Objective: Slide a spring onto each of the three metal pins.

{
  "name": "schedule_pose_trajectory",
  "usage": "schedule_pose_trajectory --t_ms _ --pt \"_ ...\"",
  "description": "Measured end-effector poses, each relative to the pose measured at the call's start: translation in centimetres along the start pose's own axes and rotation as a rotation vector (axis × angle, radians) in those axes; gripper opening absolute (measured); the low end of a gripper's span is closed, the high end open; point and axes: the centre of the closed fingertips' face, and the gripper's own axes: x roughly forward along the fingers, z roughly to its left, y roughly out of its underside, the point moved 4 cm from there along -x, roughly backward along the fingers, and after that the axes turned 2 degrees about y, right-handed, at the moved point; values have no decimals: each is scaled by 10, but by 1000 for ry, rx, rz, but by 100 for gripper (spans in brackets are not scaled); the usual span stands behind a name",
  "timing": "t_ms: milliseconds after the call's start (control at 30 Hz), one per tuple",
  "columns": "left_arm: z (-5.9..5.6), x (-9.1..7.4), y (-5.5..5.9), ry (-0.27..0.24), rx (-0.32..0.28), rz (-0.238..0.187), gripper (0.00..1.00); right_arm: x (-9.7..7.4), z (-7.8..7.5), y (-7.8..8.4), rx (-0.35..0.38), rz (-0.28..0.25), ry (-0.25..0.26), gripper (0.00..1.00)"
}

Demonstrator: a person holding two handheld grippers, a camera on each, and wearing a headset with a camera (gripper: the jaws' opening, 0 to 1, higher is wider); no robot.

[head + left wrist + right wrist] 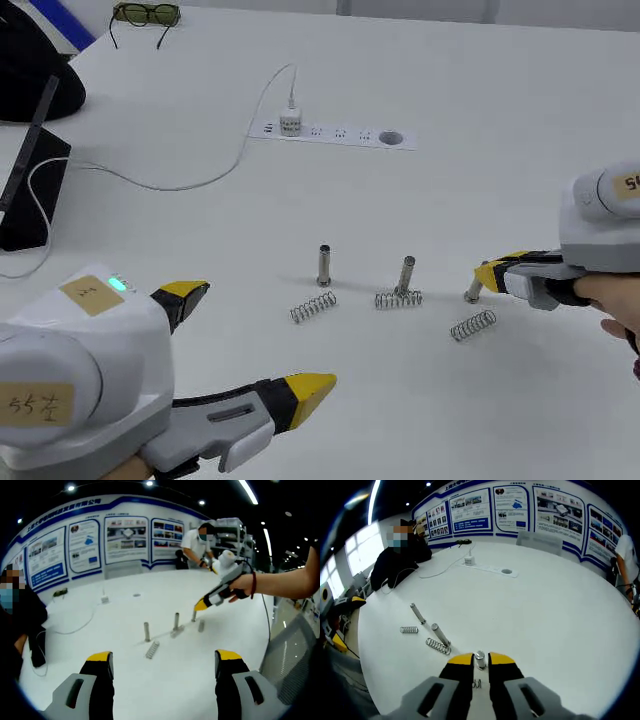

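Three metal pins stand in a row on the white table: left pin (pixel 324 265), middle pin (pixel 406 275), right pin (pixel 474 291). A spring lies in front of each: left spring (pixel 313 306), middle spring (pixel 398 299) against its pin's foot, right spring (pixel 472 325). My right gripper (pixel 489 276) comes in from the right, its yellow-tipped jaws closed around the top of the right pin (pixel 480 659). Below them lies the right spring (pixel 477 683). My left gripper (pixel 250 342) hovers open at the near left, nothing between its jaws. Ahead of it are the left pin (pixel 146 631) and left spring (pixel 152 649).
A white power strip (pixel 340 133) with a plugged charger (pixel 290 124) and trailing cable lies at the back. Glasses (pixel 147 14) rest at the far edge. A black box (pixel 28 190) and a black bag (pixel 30 75) sit at the left. A seated person (pixel 400 555) is at the table.
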Motion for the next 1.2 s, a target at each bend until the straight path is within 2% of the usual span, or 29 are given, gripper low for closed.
schedule_pose_trajectory --t_ms 133,267,500,867,1200 --pt "2 1 -1 1 17 -4 84 -3 0 -1 14 -12 -4 18" --pt "5 4 3 1 30 16 81 -9 1 -5 38 -41 -22 23" --pt "14 12 7 9 29 37 77 -20 6 -12 -4 -110 -64 33" --pt "23 38 17 72 58 90 63 -36 22 -17 -84 -195 -156 47" --pt "32 67 32 120 66 133 53 -43 37 -16 -106 -223 -218 57"
